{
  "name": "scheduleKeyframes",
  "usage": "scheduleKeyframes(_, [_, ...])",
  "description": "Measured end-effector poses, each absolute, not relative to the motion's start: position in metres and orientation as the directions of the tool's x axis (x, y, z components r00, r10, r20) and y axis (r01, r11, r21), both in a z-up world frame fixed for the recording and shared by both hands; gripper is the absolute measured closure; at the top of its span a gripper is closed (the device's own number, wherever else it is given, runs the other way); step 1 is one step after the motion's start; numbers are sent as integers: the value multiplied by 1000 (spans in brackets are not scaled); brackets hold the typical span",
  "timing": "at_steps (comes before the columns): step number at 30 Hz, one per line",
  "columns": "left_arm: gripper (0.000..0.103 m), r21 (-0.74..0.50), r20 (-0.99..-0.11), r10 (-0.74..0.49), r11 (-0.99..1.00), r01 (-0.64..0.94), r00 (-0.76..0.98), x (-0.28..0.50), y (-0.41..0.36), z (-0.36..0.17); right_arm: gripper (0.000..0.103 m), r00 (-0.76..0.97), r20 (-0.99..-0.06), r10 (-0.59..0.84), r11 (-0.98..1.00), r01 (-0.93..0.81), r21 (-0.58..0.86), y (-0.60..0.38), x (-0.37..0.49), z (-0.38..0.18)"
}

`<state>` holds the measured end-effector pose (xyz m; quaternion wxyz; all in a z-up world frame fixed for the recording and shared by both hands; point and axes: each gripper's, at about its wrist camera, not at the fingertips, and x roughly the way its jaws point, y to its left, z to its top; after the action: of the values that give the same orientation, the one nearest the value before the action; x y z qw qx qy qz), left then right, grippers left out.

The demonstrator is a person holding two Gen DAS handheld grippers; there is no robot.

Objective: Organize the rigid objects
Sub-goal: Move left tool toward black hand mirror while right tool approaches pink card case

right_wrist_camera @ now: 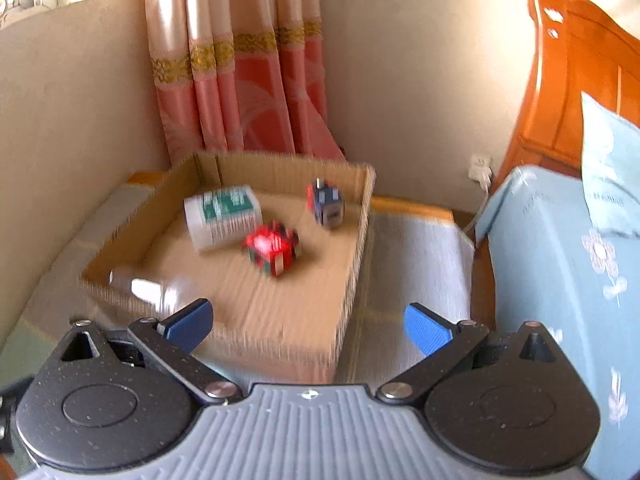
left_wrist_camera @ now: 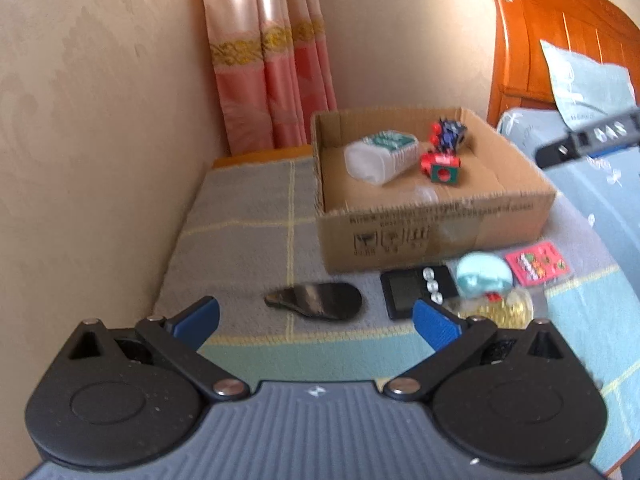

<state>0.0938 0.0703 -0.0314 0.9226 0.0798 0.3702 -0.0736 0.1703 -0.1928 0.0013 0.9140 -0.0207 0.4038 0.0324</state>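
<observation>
An open cardboard box (left_wrist_camera: 432,232) stands on a grey checked mat. In it lie a white bottle with a green label (left_wrist_camera: 380,156), a red cube (left_wrist_camera: 440,166), a blue cube (left_wrist_camera: 450,132) and a small clear bottle (left_wrist_camera: 424,194). On the mat in front of the box are a dark oval piece (left_wrist_camera: 316,300), a black device (left_wrist_camera: 416,288), a mint round case (left_wrist_camera: 484,276), a pink card (left_wrist_camera: 536,262) and a gold item (left_wrist_camera: 500,308). My left gripper (left_wrist_camera: 320,320) hangs open and empty before them. My right gripper (right_wrist_camera: 308,324) is open and empty over the box's (right_wrist_camera: 360,208) near edge.
A beige wall runs along the left and a pink curtain (left_wrist_camera: 272,80) hangs behind the box. A bed with a pale blue cover (right_wrist_camera: 560,280), a pillow and an orange wooden headboard (right_wrist_camera: 568,80) is on the right. A wall socket (right_wrist_camera: 480,168) sits low beside it.
</observation>
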Motion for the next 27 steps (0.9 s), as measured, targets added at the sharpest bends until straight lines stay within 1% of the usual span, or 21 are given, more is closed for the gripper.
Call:
scheduleKeyframes(4, [1, 97, -724, -69, 975, 200, 687, 90, 74, -47, 0, 634, -771, 61, 997, -72, 20, -201, 137, -24])
scheduleKeyframes(7, [1, 87, -741, -65, 977, 192, 668, 86, 80, -57, 0, 595, -802, 54, 996, -85, 4, -206, 115, -44])
scheduleKeyframes(11, [1, 73, -762, -58, 982, 175, 645, 87, 86, -69, 0, 592, -804, 45, 998, -66, 6, -212, 99, -63])
scheduleKeyframes(13, [1, 67, -770, -58, 983, 170, 636, 88, 88, -73, 0, 586, -810, 27, 999, -46, 0, -213, 101, -69])
scheduleKeyframes(19, [1, 62, -776, -62, 983, 173, 628, 93, 87, -78, 0, 590, -806, 43, 999, -19, 39, -213, 126, -82])
scheduleKeyframes(24, [1, 55, -787, -60, 985, 166, 615, 102, 87, -82, 0, 574, -818, 29, 999, -49, 1, -200, 144, -93])
scheduleKeyframes(27, [1, 58, -791, -57, 984, 166, 609, 108, 87, -84, 0, 572, -819, 43, 998, -60, 10, -196, 147, -97])
